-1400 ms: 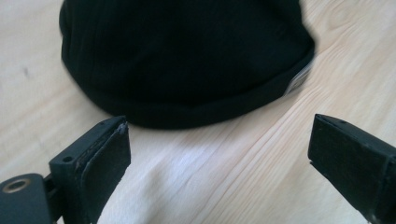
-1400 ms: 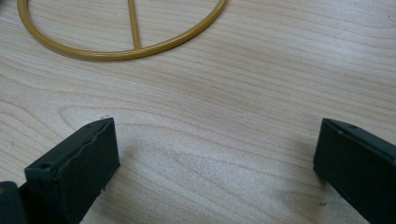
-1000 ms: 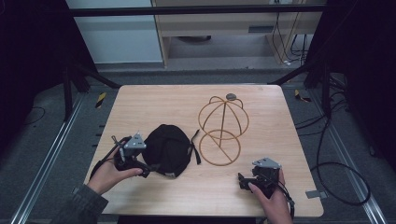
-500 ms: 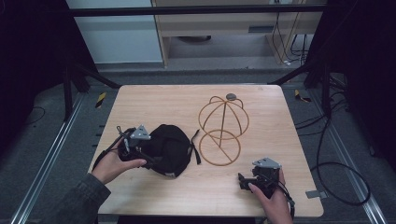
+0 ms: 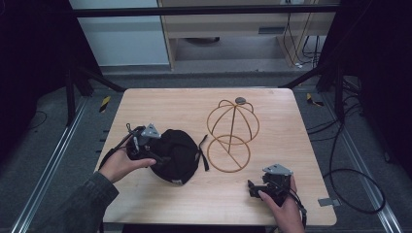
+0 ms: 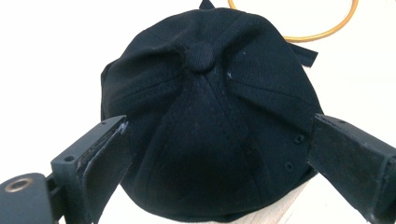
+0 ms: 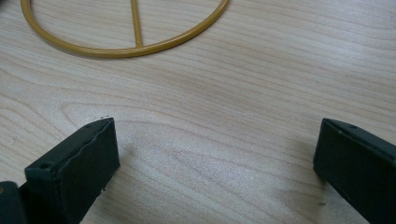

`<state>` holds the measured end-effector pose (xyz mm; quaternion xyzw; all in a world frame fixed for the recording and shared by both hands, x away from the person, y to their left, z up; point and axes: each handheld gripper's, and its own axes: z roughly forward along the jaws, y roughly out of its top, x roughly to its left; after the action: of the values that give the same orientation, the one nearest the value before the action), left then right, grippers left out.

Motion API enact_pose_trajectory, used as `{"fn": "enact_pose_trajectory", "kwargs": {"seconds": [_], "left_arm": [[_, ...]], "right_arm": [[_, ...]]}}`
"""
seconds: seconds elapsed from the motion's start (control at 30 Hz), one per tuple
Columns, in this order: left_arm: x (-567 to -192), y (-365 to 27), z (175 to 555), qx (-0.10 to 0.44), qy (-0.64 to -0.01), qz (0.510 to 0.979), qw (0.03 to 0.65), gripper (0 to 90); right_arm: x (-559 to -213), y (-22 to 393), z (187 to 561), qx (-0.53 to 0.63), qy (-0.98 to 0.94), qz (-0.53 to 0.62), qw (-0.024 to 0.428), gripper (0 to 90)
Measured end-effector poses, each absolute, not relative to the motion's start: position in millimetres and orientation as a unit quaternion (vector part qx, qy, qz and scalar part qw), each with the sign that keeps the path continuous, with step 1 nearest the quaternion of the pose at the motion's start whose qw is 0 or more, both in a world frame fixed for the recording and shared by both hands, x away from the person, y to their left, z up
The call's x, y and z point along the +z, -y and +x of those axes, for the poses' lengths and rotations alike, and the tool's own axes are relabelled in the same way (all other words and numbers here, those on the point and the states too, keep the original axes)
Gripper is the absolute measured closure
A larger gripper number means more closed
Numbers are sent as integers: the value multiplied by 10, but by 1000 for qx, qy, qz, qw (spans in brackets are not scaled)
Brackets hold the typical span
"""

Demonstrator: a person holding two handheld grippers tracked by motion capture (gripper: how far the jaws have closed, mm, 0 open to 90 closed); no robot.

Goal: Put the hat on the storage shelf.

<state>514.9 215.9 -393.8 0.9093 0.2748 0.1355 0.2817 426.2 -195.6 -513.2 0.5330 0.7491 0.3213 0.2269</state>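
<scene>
Two tools spread wide, left tool (image 6: 215, 154) straddling black cap (image 6: 205, 112) ungripped, right tool (image 7: 215, 172) empty above table (image 7: 243, 93)

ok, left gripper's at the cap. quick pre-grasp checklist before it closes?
1. Left gripper open wide enough: ok, its jaws stand apart on either side of the black cap.
2. Cap between the jaws: ok in the left gripper view; whether the pads already touch the fabric, cannot tell.
3. Cap free of the wire hat stand: ok, it lies beside the stand's base ring; the strap end reaches toward the ring, contact cannot tell.
4. Right gripper out of the way: ok, open over bare table, near the front edge.
5. Stand upright and ready to take the cap: ok, dome up, nothing on it.
</scene>
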Motion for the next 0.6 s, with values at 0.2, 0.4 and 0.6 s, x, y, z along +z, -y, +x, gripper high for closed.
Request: {"fn": "enact_pose_trajectory", "kwargs": {"seconds": [0.2,0.4,0.6], "left_arm": [[-3906,-2063,5168,142,-264,914,275,66],[-3895,-1980,5213,141,-254,920,262,67],[-3913,-1904,5278,143,-251,924,252,68]], "right_arm": [[-5132,1958,4260,321,-750,532,227,4],[-5131,1960,4258,322,-750,531,226,4],[-5131,1961,4258,322,-751,531,226,4]]}}
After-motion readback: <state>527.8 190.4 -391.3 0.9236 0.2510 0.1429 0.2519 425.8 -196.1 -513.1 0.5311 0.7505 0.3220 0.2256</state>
